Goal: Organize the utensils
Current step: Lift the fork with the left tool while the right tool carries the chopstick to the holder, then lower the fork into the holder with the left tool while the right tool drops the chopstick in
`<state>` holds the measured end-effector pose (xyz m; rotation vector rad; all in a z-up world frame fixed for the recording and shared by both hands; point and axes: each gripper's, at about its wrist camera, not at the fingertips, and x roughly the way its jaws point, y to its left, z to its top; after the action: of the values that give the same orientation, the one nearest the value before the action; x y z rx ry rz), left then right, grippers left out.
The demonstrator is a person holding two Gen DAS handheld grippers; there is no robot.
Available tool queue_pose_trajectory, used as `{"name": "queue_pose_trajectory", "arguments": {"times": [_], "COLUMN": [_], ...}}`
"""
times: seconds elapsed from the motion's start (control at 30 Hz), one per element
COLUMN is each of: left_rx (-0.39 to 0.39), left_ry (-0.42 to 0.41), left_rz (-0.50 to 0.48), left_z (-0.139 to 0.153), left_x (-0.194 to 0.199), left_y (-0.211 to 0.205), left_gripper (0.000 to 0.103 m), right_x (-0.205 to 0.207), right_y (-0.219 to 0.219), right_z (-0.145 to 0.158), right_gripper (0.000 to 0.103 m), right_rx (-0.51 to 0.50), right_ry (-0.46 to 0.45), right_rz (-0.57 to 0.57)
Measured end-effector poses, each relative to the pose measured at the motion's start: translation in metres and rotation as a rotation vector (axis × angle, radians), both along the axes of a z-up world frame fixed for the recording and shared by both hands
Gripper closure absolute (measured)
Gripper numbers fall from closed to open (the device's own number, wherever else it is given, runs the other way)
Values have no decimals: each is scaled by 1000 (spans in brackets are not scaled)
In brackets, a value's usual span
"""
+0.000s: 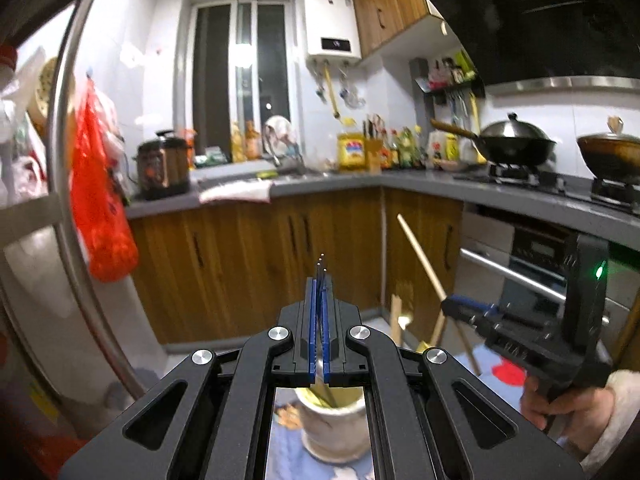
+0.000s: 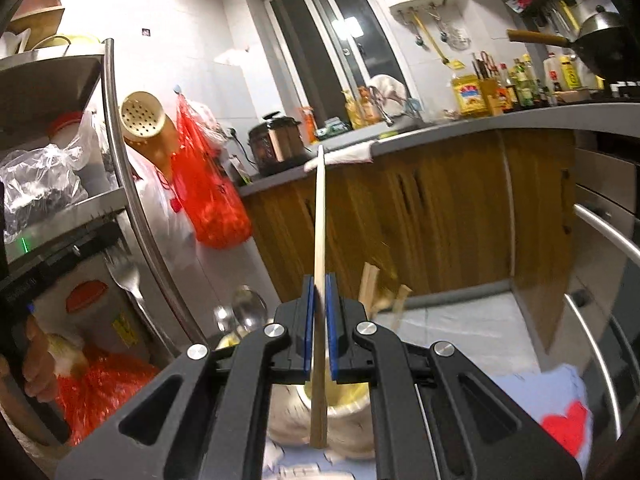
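My left gripper (image 1: 320, 280) is shut on a metal fork (image 1: 321, 261), seen edge-on with its tines poking out past the blue pads. Below it stands a white ceramic utensil holder (image 1: 334, 432). My right gripper (image 2: 320, 282) is shut on a long wooden stick (image 2: 319, 220), which rises upright above the holder (image 2: 352, 436). The left wrist view shows the right gripper (image 1: 450, 306) with that stick (image 1: 420, 258) slanting up to the left. In the right wrist view the fork (image 2: 128, 276) shows at the left. A spoon (image 2: 249, 312) and short wooden pieces (image 2: 370, 284) stand in the holder.
A steel rack (image 2: 120, 168) with bags and a red mesh bag (image 2: 208, 196) stands on the left. Wooden cabinets (image 1: 248, 264) under a grey counter (image 1: 340, 182) lie ahead, an oven handle (image 1: 516, 274) to the right. The holder sits on a blue cloth (image 2: 532, 396) with a red heart.
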<state>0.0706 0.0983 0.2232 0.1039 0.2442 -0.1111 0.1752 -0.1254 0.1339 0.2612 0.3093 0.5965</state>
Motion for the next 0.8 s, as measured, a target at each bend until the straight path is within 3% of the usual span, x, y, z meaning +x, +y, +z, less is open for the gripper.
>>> {"name": "queue_pose_trajectory", "arguments": {"times": [0.17,0.43,0.8], "left_rx": [51,95,137], "left_ry": [-39,-25,86], "left_rz": [81,150,57], "left_z": [3,-28,-75], "left_x": [16,49,64], "left_y": [4,2,-20], "left_gripper": [100,100,100], "right_x": [17,41,34], "right_y": [19,36,40], "right_z": [-8,-44,-76], "right_gripper": [97,97,97], "right_rx": [38,8,-107], "right_ry": [-65,-28,-18], "right_rz": [23,27,29]}}
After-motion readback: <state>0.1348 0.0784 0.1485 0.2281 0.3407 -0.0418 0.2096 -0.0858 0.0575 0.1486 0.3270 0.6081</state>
